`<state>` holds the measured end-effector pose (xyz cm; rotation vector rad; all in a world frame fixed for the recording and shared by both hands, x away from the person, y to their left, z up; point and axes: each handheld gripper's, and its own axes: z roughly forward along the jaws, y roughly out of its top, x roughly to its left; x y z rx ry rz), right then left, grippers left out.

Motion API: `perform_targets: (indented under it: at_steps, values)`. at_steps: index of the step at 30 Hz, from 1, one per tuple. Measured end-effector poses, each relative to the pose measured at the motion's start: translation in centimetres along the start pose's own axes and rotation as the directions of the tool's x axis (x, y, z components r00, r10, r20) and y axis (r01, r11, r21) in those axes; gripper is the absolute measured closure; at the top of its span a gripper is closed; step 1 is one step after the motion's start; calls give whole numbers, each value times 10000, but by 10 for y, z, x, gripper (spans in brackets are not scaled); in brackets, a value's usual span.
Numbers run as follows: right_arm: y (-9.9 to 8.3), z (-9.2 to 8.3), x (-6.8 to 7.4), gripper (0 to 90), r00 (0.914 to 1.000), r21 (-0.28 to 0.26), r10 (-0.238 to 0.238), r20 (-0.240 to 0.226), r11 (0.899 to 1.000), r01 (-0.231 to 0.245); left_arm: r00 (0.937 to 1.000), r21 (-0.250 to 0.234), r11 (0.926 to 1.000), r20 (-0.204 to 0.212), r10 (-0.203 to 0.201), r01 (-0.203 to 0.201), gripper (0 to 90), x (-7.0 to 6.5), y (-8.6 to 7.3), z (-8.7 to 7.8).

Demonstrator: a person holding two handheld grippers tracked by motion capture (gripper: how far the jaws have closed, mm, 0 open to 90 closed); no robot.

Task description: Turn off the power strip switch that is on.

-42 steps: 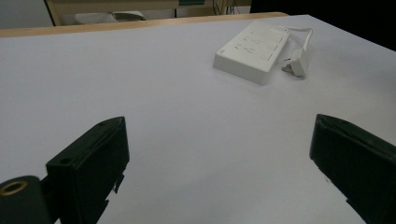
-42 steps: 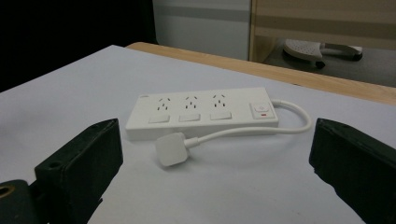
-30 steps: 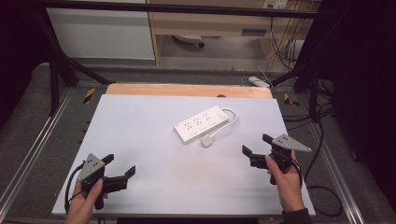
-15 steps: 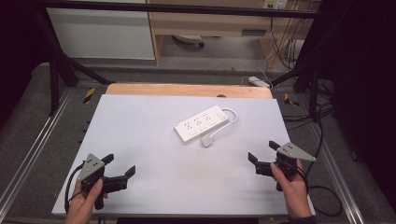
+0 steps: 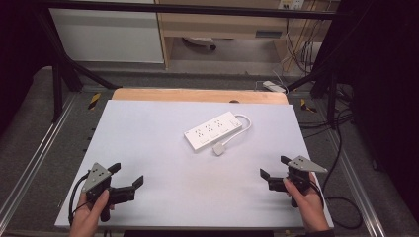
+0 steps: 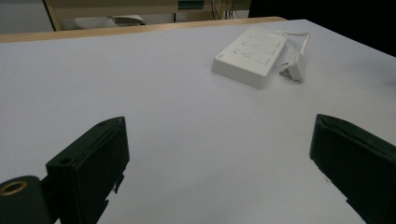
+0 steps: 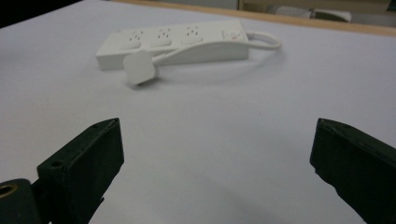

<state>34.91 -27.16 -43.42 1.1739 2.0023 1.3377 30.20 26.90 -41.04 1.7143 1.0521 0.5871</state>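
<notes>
**White counter, one power strip**

The counter (image 5: 163,143) is a flat white sheet with a strip of bare wood along its far edge. On it lies a white power strip (image 5: 213,131), ahead of both claws and well apart from each: forward and to the right of the left claw (image 5: 127,178), forward and to the left of the right claw (image 5: 274,168). The strip lies flat and askew to the counter's edges. Its cord (image 5: 245,122) loops out from the far end and curls back to a white plug (image 5: 219,149), which rests on the counter just beside the strip's nearer long side, on the side toward the right claw.
</notes>
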Motion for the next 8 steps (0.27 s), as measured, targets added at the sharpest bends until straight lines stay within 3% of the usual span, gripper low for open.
perform_targets:
  at_steps: [4,8]
  values:
    - [0,12,5,34,9997,250,-194,-146,9995,198,10000,31,10000,1,21,-21,46,-1,0,0]
    - [2,21,4,31,9998,404,-202,82,9990,198,10000,52,10000,9,5,-5,46,-1,0,1]
